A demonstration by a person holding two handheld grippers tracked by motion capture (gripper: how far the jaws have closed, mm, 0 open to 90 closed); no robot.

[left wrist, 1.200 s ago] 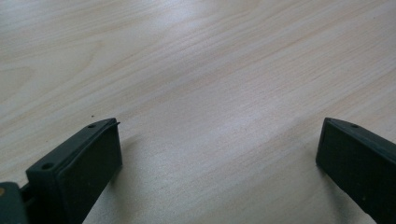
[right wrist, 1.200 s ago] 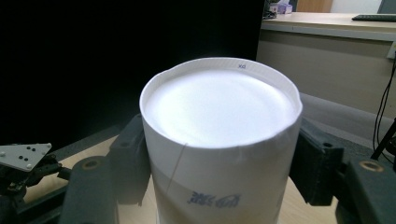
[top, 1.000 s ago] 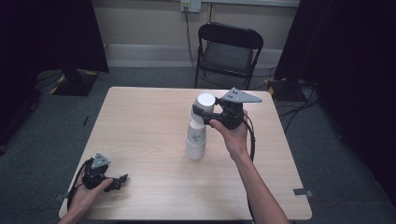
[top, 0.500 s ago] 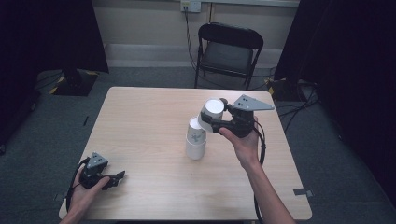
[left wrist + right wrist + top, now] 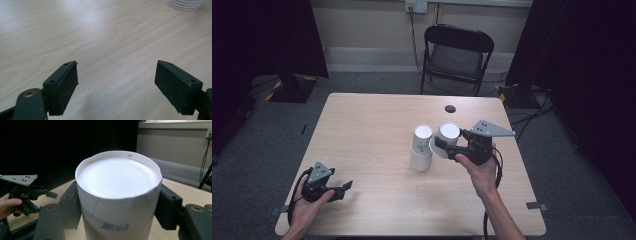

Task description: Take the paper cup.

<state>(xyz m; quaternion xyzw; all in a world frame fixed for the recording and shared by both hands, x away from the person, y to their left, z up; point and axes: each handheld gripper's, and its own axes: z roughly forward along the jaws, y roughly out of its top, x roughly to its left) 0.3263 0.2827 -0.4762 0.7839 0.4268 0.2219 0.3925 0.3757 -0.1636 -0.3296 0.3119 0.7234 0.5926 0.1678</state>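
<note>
Right of centre in the high view, the right gripper (image 5: 443, 146) holds a white paper cup (image 5: 447, 137) lifted off the table (image 5: 372, 125), just beside a stack of cups (image 5: 421, 148).

The held cup is upside down and tilted, its closed base facing up and toward the top of the frame, its wider rim low and toward the stack, so its long axis leans off upright. In the right gripper view the cup (image 5: 119, 195) sits squarely between the two black jaws, which pinch its wall from either side, the base standing above them. The stack stands upright, bases up, near the table's middle. At the lower left of the high view, the left gripper (image 5: 343, 189) lies low at the table's near edge in the person's hand (image 5: 304, 206); its own view shows the jaws spread wide over bare wood, with the stack's rims (image 5: 184, 3) at the upper right.
</note>
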